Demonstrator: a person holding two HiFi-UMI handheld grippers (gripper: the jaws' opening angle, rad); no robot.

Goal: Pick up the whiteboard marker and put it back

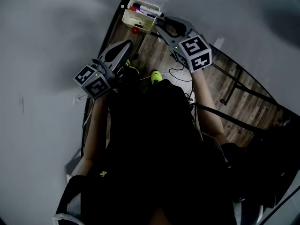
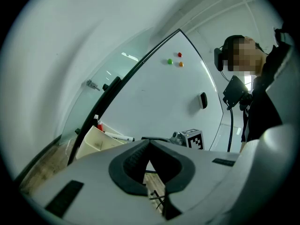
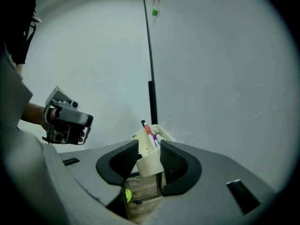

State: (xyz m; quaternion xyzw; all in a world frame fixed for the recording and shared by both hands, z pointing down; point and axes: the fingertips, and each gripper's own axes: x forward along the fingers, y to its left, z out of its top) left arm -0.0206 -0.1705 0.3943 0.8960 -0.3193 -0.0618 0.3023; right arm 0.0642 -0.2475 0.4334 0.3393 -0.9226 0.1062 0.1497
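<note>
A cream tray (image 1: 136, 18) hangs at the whiteboard's lower edge and holds several markers (image 1: 145, 11) with red, purple and black caps. My right gripper (image 1: 159, 23) hovers just right of the tray, jaws apart, nothing between them. In the right gripper view the tray (image 3: 149, 162) and its markers (image 3: 149, 131) show beyond the open right gripper (image 3: 150, 150). My left gripper (image 1: 128, 45) sits lower left of the tray, away from it. In the left gripper view that left gripper (image 2: 149, 145) has its tips touching and empty, with the tray (image 2: 96, 142) and a white marker (image 2: 119, 137) ahead.
The whiteboard (image 2: 164, 102) carries small coloured magnets (image 2: 174, 60) and a black eraser (image 2: 203, 100). Below lies a wooden floor (image 1: 234, 86) with cables (image 1: 180, 74) and a yellow-green object (image 1: 155, 75). A red ball (image 1: 135, 30) sits under the tray. A person stands at the right (image 2: 262, 102).
</note>
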